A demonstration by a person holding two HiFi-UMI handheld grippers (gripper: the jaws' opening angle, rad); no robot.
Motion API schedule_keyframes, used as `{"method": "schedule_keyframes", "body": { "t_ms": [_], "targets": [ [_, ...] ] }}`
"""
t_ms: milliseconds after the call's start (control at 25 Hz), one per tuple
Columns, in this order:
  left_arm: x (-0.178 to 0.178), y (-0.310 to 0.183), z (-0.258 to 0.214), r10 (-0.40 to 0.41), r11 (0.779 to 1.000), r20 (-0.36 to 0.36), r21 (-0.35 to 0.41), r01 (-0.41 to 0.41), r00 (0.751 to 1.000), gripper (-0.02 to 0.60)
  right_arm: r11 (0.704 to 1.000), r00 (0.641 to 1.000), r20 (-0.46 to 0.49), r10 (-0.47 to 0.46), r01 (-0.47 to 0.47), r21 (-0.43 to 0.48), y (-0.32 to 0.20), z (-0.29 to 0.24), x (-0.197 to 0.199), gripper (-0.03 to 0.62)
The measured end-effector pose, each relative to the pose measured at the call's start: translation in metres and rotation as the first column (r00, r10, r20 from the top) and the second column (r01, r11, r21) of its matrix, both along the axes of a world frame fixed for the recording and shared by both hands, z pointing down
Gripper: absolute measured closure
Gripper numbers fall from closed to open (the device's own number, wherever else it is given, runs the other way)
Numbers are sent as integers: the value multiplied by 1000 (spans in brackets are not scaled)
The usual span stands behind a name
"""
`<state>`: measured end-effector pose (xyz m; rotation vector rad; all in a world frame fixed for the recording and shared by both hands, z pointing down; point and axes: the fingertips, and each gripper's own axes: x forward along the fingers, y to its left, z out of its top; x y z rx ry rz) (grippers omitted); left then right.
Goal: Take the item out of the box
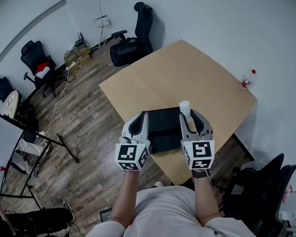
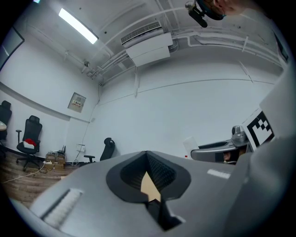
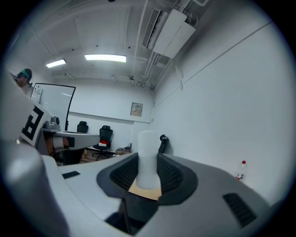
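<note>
Wooden table: black box, white cylinder, bottle.

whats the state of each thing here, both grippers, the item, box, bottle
left gripper: jaws shut, nothing between them
right gripper: jaws closed on the white cylinder
white cylinder: upright, held in the air
black box: flat on the table, looks open
bottle: upright, red cap on

An office, shown by swivel chairs, a whiteboard and a wooden table.
</note>
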<state>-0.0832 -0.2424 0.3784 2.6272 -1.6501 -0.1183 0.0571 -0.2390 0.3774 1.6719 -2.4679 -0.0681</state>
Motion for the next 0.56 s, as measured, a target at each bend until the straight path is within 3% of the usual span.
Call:
{"method": "schedule_keyframes", "body": {
  "t_ms": [560],
  "targets": [
    [7, -15, 22, 8, 999, -22, -37, -9, 1000, 575, 999, 998, -61, 14, -16, -42, -13, 24, 6, 462]
  ]
}}
